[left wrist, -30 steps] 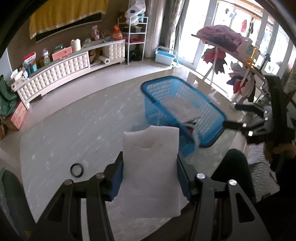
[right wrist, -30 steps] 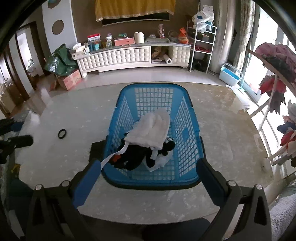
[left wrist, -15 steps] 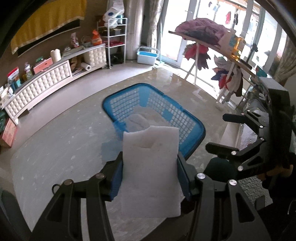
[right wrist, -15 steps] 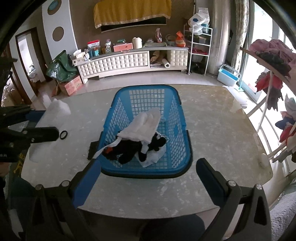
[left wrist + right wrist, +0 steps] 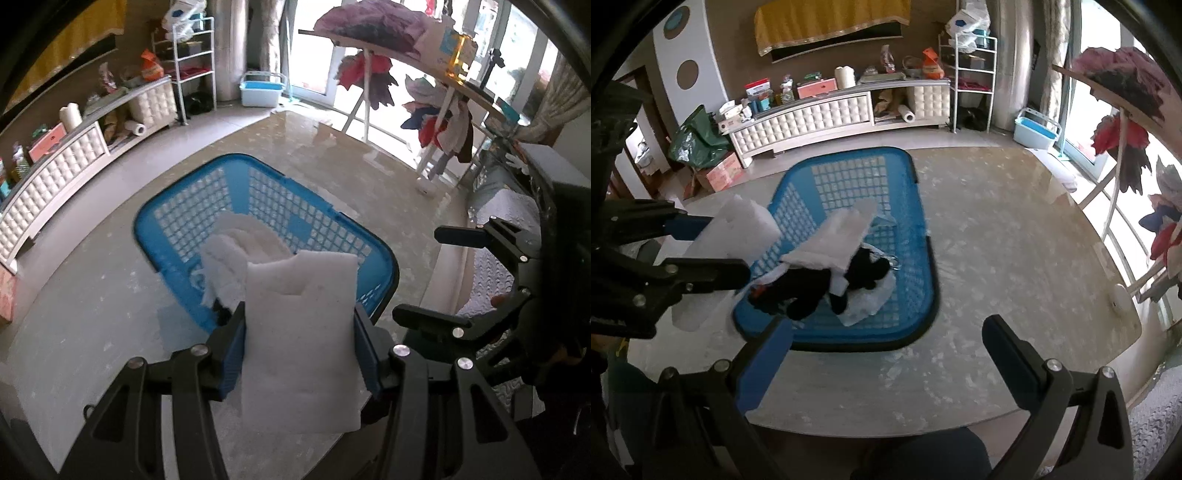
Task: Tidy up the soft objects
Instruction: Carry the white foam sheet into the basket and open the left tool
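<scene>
A white foam sheet (image 5: 301, 332) is clamped between the blue pads of my left gripper (image 5: 299, 347), which is shut on it. The sheet (image 5: 733, 236) hangs over the near left rim of the blue plastic basket (image 5: 347, 243), which sits on a marble table (image 5: 997, 258). Inside the basket (image 5: 916, 229) lie a white padded cloth (image 5: 831, 243), a black soft item (image 5: 812, 288) and a clear bag. My right gripper (image 5: 886, 354) stands open over the table's front edge, nothing between its fingers. It also shows at the right (image 5: 439, 280) in the left wrist view.
A long white cabinet (image 5: 820, 110) with boxes and a paper roll lines the far wall. A white wire shelf (image 5: 971, 74) and a pale blue tub (image 5: 1036, 129) stand near the window. A drying rack (image 5: 406, 44) with clothes rises beyond the table's right edge.
My left gripper has carried the foam sheet to the right, from beside the basket to over its near left rim. The right gripper shifted slightly, staying open.
</scene>
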Tool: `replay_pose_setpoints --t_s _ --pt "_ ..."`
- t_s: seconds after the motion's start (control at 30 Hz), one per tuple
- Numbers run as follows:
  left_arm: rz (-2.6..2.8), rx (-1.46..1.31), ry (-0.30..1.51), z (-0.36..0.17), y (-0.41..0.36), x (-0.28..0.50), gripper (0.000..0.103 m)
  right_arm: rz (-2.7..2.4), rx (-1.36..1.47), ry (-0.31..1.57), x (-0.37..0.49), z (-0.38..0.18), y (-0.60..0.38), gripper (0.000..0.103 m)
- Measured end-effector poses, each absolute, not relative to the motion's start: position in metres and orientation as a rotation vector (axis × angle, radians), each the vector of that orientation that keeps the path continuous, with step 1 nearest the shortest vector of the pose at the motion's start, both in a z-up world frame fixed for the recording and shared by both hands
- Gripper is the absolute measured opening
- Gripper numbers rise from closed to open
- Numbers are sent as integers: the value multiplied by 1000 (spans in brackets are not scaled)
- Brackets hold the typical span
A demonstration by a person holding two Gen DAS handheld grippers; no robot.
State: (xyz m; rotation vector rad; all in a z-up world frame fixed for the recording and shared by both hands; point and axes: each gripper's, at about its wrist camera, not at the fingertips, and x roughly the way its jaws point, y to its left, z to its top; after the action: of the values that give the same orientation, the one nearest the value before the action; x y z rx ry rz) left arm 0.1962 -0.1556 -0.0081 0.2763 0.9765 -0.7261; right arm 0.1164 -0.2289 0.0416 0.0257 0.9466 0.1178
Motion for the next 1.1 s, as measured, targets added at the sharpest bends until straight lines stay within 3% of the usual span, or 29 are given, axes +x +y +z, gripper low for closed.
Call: replay_pose_setpoints --t_s 1.1 --pt "-856 351 1103 -77 -249 247 51 57 152 989 123 26 -271 103"
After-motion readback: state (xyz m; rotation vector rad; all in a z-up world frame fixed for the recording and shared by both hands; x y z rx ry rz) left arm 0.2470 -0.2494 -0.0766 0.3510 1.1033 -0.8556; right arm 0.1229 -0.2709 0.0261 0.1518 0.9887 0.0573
